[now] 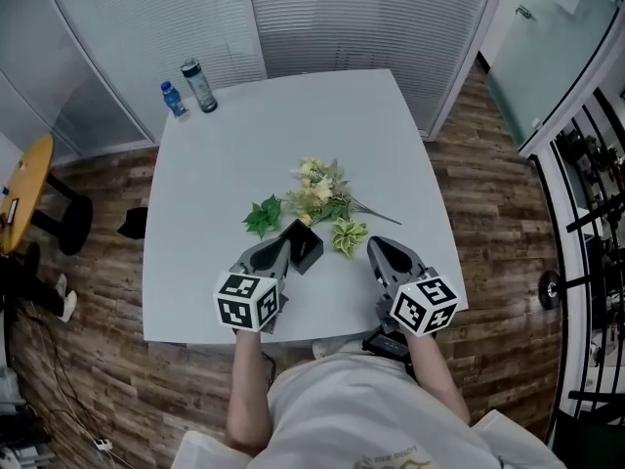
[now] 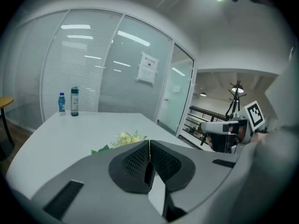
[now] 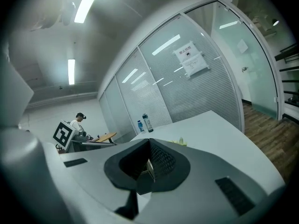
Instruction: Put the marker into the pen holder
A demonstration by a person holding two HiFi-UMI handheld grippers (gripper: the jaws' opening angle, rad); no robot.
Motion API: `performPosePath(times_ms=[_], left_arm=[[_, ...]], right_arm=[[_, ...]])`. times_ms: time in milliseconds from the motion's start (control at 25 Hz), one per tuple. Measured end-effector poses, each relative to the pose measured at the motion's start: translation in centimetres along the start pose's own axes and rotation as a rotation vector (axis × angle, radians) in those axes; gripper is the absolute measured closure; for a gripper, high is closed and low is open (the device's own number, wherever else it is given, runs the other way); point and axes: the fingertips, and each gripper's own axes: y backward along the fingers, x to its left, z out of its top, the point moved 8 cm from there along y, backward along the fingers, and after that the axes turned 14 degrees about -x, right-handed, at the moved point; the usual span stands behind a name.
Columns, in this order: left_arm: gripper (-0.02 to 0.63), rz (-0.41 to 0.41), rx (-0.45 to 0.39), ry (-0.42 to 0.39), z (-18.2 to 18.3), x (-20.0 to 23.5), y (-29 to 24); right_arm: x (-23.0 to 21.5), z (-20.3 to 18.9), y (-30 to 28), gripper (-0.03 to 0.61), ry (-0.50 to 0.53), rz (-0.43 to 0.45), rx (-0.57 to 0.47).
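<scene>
**Pen holder** (image 1: 304, 246), one: a black square box on the near middle of the tabletop (image 1: 391, 145), set cornerwise to the tabletop's edges. Whether its opening faces up cannot be told.

**Marker:** cannot be made out in any view, so its place and long axis are not readable.

**Hand-held grippers, two.**
- The left hand-held gripper (image 1: 281, 247) is over the near edge with its jaws together and nothing between them. Its tip is just beside the pen holder's left side; contact cannot be told.
- The right hand-held gripper (image 1: 377, 248) is over the near edge, right of the holder and apart from it. Its jaws are together with nothing seen between them.

**Flowers** (image 1: 318, 190), one spray with green leaves, lying just beyond the holder, with its stem running right.

**Bottles, two**, upright at the far left corner: a small blue one (image 1: 173, 99) and a taller dark one (image 1: 199, 86).

**Open room:** a bare stretch of tabletop lies between the flowers and the far edge, and another along the right side. Wooden floor (image 1: 488, 184) borders the tabletop's left, right and near sides.
</scene>
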Motion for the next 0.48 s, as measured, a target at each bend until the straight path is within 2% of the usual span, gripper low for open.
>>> performPosePath(times_ms=[200,480], left_arm=[[0.603,0.03,-0.099,-0.002,1.5,0.1,1.6],[0.603,0.007,-0.071,0.029,1.0,-0.1,2.1]], right_arm=[[1.0,0.2,0.2,0.563,0.012,0.009,-0.019],[1.8,0.3,0.5,0.563,0.036,0.02,-0.021]])
